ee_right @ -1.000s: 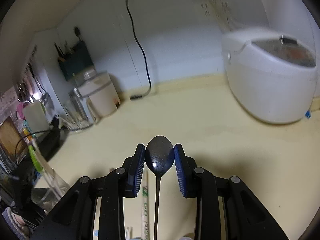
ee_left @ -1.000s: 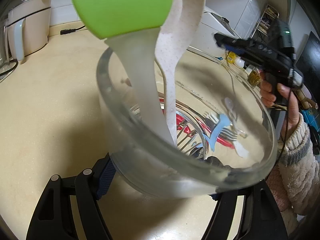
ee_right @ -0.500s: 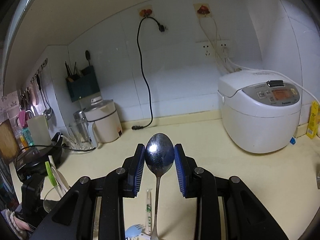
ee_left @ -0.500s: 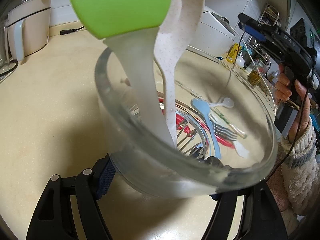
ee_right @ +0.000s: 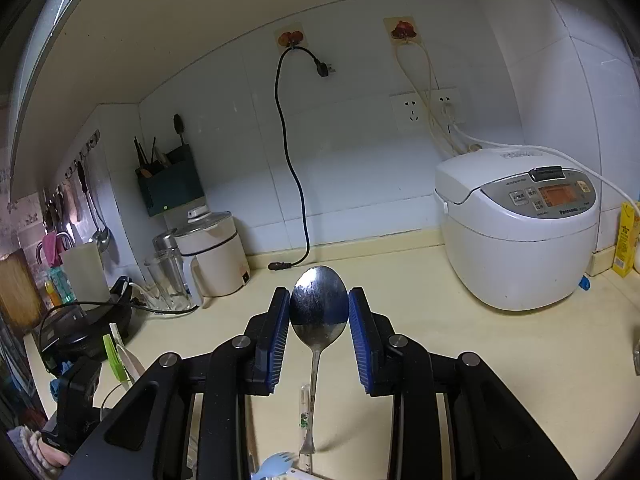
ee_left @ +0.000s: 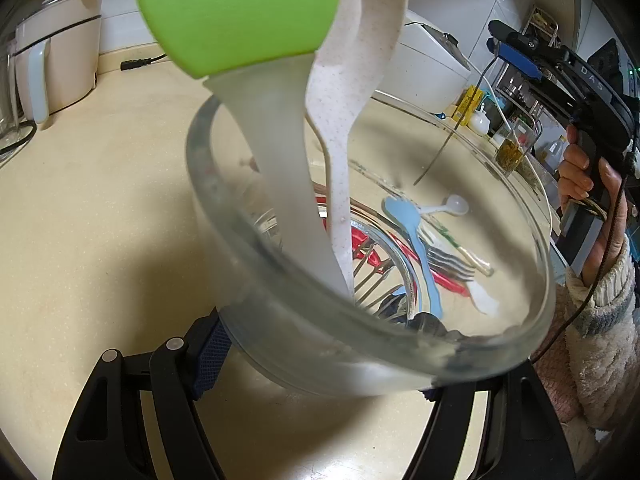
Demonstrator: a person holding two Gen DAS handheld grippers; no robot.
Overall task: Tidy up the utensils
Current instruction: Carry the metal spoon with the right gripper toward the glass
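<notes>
My left gripper (ee_left: 320, 376) is shut on a clear glass jar (ee_left: 400, 344), its blue pads pressed on both sides. A green-headed silicone brush (ee_left: 244, 8) and a speckled beige spoon (ee_left: 340, 120) stand in the jar. Beyond the glass, a blue spork (ee_left: 412, 232), a metal fork (ee_left: 448, 260), a red utensil (ee_left: 372, 248) and a small white spoon (ee_left: 452, 206) lie on the counter. My right gripper (ee_right: 319, 300) is shut on the bowl of a metal spoon (ee_right: 319, 310); its handle hangs down above the counter. A hand holds that right gripper (ee_left: 556, 68) up at the right.
A white rice cooker (ee_right: 516, 232) stands back right, a cream kettle (ee_right: 212, 256) and a glass jug (ee_right: 168, 280) back left, with a loose black plug (ee_right: 280, 266) between them. A black appliance (ee_right: 80, 332) sits at the far left. A glass of tea (ee_left: 514, 148) stands near the right edge.
My right gripper has risen and tipped upward with the spoon, drifting right, away from the jar. The left gripper and jar have stayed still.
</notes>
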